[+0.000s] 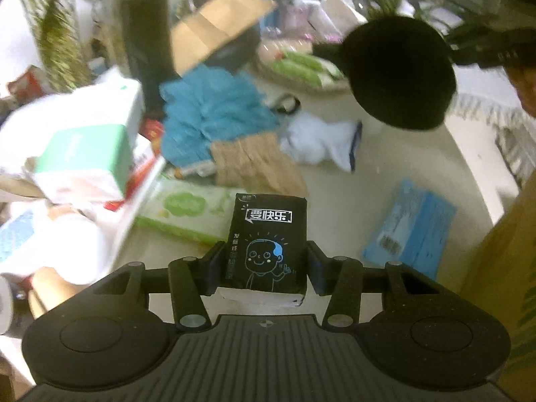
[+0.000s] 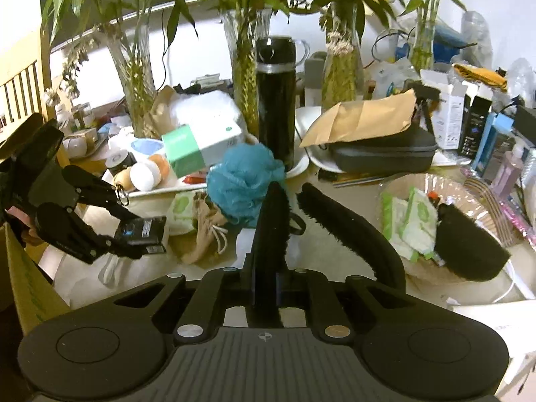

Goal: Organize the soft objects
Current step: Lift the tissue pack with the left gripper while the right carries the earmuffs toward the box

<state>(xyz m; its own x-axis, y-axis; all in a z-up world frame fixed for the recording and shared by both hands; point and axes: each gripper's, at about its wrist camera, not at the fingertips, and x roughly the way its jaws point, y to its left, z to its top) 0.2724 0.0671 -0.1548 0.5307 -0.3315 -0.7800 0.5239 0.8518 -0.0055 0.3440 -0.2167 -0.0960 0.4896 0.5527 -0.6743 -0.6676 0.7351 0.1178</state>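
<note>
Black tissue pack [image 1: 268,244] in left tongs [image 1: 266,268], earmuffs [image 2: 271,234] in right tongs [image 2: 268,284]

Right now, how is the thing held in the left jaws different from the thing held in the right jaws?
The left gripper holds a black tissue pack: a flat rectangular packet with a printed cartoon face and white characters. The right gripper holds black fuzzy earmuffs: plain, unprinted, with a curved band and a round pad. The tissue pack sits squarely between the jaws; the earmuffs extend far beyond them. Both are black, soft and clamped.
</note>
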